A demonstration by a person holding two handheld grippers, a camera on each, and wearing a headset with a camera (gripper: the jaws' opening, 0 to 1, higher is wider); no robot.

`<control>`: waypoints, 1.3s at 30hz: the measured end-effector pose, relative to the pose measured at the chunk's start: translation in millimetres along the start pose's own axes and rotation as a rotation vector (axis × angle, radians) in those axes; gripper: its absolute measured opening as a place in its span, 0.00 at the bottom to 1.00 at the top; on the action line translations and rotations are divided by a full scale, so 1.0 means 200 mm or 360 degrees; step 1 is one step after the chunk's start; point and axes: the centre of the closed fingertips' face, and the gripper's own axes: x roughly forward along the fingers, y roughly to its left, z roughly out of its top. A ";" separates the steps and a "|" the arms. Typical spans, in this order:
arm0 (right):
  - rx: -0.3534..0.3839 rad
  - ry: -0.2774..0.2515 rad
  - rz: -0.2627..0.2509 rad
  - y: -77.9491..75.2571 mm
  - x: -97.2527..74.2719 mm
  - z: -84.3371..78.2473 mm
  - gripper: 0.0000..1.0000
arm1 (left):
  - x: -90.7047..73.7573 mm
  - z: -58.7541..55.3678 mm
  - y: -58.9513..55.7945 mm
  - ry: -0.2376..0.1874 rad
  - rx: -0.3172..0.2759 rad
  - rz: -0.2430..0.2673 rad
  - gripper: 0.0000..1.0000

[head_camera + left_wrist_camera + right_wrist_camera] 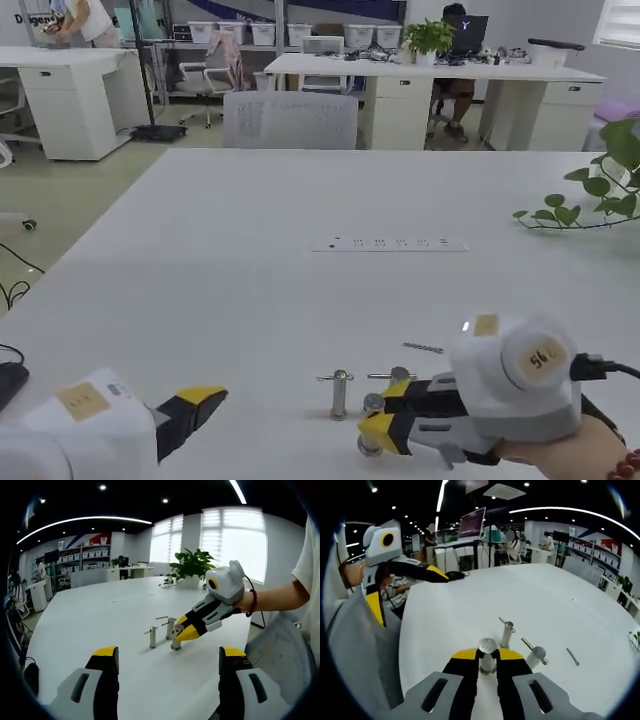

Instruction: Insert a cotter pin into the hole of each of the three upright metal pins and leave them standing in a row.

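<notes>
Three upright steel pins [340, 395] are clustered on the white table [250, 260]; a loose cotter pin [423, 348] is laid at their two o'clock.

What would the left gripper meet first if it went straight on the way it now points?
Most likely the standing metal pin nearest it; the right gripper, holding a second pin, is close beside that, though depth is unclear.

We see a big white table [250, 280]. Near our edge three short metal pins stand close together on it: the left pin [340, 395], the middle pin [375, 403] and the front pin [369, 447]. A thin wire pin [423, 347] lies flat just behind them. Farther off lies a long white strip [390, 243]. A small black thing [8, 380] sits at the left edge.
</notes>
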 end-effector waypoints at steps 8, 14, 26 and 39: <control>0.0069 0.0020 -0.0062 -0.01 -0.02 -0.05 0.13 | 0.00 0.00 -0.01 0.0000 0.0001 -0.0007 0.81; 0.0134 0.0029 -0.0183 -0.03 -0.04 -0.08 0.13 | 0.00 0.00 -0.01 -0.0005 0.0001 -0.0009 0.81; 0.0166 0.0055 -0.0328 -0.04 -0.04 -0.12 0.13 | 0.00 -0.01 -0.04 0.0004 0.0008 -0.0042 0.80; 0.0224 0.0034 -0.0320 -0.02 -0.04 -0.15 0.13 | -0.01 -0.03 -0.03 0.0012 -0.0002 -0.0037 0.80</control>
